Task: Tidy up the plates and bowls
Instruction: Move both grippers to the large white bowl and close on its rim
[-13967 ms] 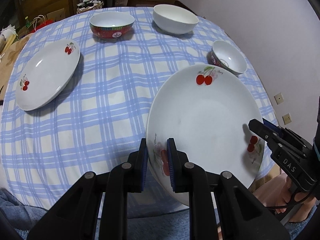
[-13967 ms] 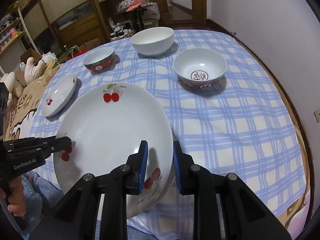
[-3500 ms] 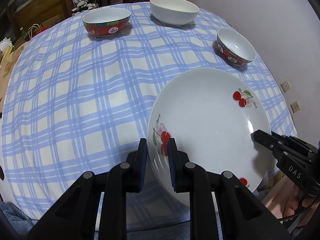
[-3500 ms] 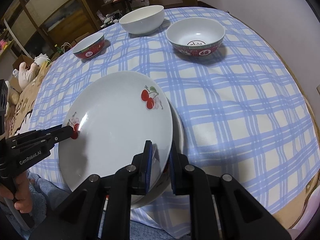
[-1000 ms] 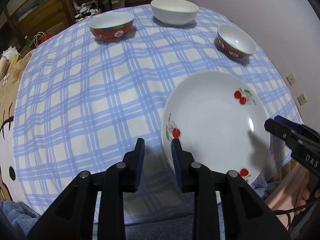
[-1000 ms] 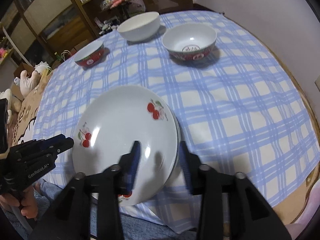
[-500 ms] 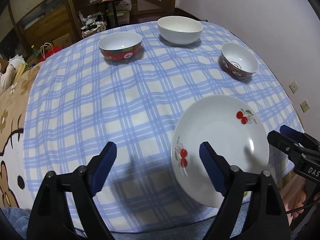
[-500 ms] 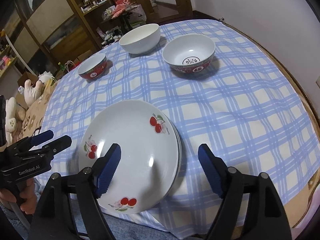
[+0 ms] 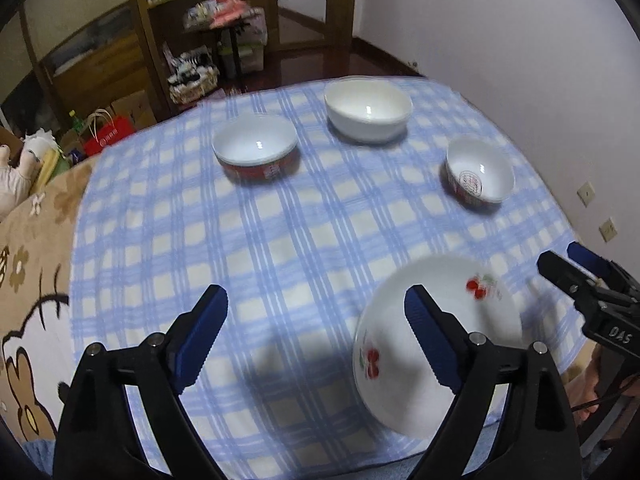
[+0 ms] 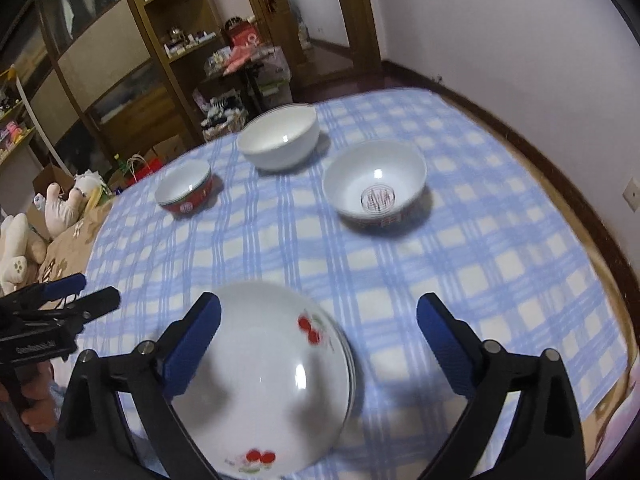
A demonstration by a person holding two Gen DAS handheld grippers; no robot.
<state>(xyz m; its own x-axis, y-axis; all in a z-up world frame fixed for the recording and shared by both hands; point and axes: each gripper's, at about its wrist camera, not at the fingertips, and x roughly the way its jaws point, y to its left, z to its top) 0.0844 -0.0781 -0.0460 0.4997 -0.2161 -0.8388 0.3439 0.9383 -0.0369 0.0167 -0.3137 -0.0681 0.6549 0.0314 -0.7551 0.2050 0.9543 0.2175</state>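
Both of my hand-held grippers have let go of the plates and pulled up and back since a second ago, and their jaws have just been opening. Now my left hand-held gripper [image 9: 316, 336] stands wide apart with nothing between its pads. My right hand-held gripper [image 10: 318, 344] is wide apart too, and it grips nothing.

Closest to me, the plates [image 10: 264, 392] with red cherries sit stacked, one on top of the other, at the near edge of the surface [image 9: 280, 240]. It has a blue and white checked cloth on it. From the right wrist view, the stack shows between and below the right pads, but they do not touch it.

Farther off, a small bowl with a red pattern [image 9: 480, 176] sits on the right side. A red bowl [image 9: 256, 152] sits toward the left. Farthest away, a big white bowl [image 9: 368, 110] sits near the far edge. All three bowls are well apart from each other.
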